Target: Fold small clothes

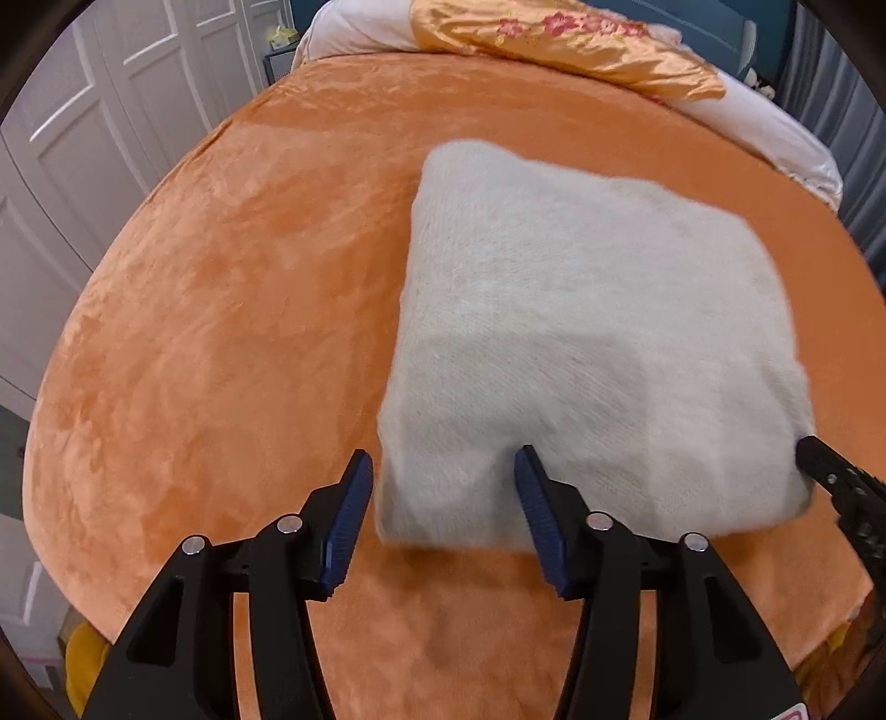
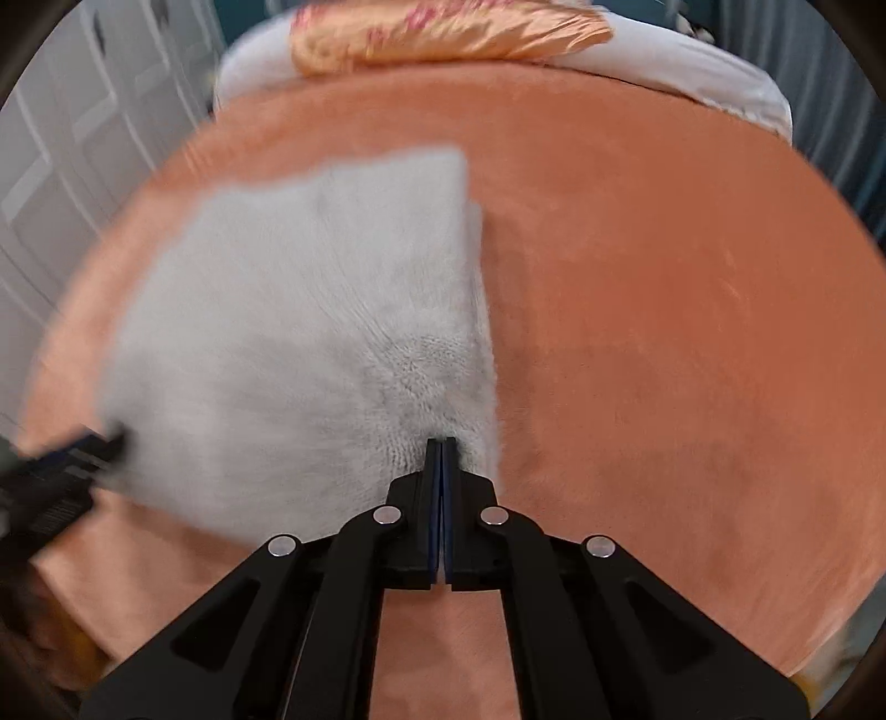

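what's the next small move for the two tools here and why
Probably close the left tool on the near corner of the folded grey knit garment: its pads straddle that corner without pressing, while the right tool is already shut on the other near corner.

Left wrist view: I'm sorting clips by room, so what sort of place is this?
Most likely a bedroom. A wide bed under an orange plush blanket fills the view, an orange satin pillow with pink flowers lies at its far end, and white panelled wardrobe doors stand alongside.

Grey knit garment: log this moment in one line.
item: folded grey knit garment on orange blanket | left gripper: open, astride near corner | right gripper: shut on near edge
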